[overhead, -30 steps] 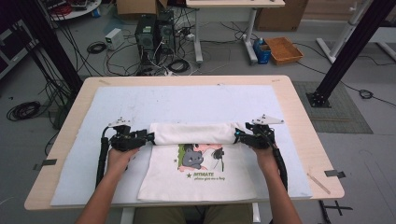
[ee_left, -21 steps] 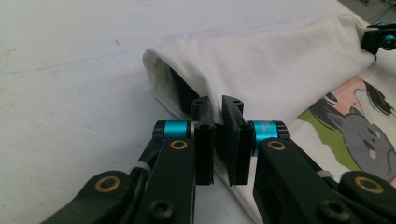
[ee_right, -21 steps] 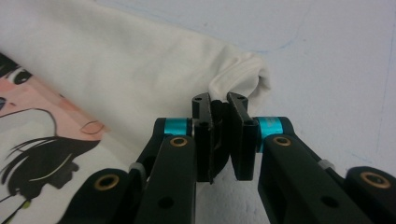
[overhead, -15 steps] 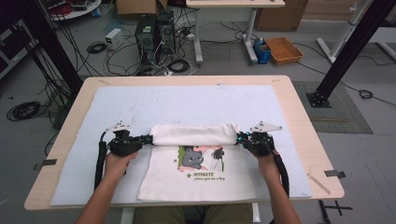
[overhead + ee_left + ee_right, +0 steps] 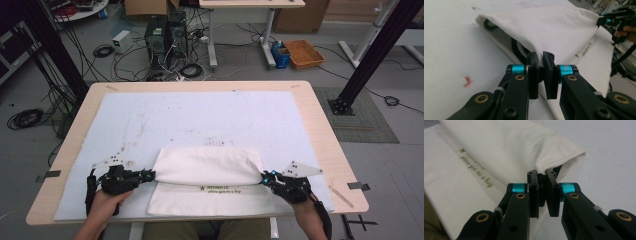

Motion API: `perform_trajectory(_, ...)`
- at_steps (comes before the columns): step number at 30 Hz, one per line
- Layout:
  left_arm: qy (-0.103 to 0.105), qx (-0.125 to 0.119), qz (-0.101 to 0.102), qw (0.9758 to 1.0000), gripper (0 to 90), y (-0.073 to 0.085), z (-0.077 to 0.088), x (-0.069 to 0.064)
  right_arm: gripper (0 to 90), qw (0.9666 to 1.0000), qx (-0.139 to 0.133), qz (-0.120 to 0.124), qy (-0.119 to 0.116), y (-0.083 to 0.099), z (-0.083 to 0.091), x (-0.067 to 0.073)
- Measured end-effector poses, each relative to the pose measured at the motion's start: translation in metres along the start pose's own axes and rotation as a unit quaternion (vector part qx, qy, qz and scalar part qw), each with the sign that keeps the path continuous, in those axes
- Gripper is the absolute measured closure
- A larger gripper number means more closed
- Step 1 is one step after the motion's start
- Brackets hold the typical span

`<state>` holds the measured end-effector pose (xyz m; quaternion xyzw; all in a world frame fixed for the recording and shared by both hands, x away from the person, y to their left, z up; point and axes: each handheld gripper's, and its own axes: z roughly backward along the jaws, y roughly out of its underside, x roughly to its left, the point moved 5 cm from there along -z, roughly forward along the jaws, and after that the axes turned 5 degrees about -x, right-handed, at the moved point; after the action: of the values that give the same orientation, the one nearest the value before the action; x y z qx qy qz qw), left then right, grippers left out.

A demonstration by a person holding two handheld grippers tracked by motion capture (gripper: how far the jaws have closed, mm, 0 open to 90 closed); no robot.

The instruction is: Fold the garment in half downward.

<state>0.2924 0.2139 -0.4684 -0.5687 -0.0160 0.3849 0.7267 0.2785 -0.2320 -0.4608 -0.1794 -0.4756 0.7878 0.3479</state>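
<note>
Wide shot first: the wooden worktop (image 5: 320, 120) carries a big pale mat (image 5: 200, 120) that covers nearly its whole top, with a few faint dark marks on it. On the near half of that mat lies the white cloth bag (image 5: 207, 167), and it is folded over on itself, the upper layer puffed up and doubled toward the person, so a strip of the lower layer shows along the near edge with a line of green lettering (image 5: 220, 189) on it. In the left gripper view a black handle strap (image 5: 515, 48) peeks out from under the fold.

On to the hands, which come in from the near edge. The left tongs (image 5: 150, 174) sit at the bag's left end, lying low and level over the mat, and the close view has the jaws clenched on the folded cloth edge, fabric pinched right between the pads. They have just been closing on it. The right tongs (image 5: 265, 176) mirror that at the bag's right end, jaws likewise just closed and clamped on the fold's corner, white cloth squeezed between the black pads. Each gripper carries its grey three-cornered plate on top, one either side of the bag.
</note>
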Motion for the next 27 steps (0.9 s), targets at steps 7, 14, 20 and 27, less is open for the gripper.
perform_trajectory(7, 0.026, 0.035, -0.010, 0.9990, 83.2, 0.017, 0.010, -0.015, 83.1, 0.9997, 0.011, 0.005, -0.019, 0.020, 0.021, 0.020)
perform_trajectory(14, -0.002, 0.017, -0.021, 0.9996, 56.4, 0.008, 0.009, -0.014, 57.2, 0.9998, -0.004, -0.012, -0.015, 0.018, 0.025, 0.020)
perform_trajectory(20, -0.066, -0.032, -0.011, 0.9972, 34.7, -0.030, -0.013, 0.012, 38.8, 0.9970, -0.046, -0.045, 0.043, -0.011, 0.008, -0.005)
perform_trajectory(27, -0.108, -0.020, 0.015, 0.9939, 34.7, -0.056, -0.058, 0.045, 39.5, 0.9945, -0.024, -0.071, 0.072, -0.036, -0.048, -0.036)
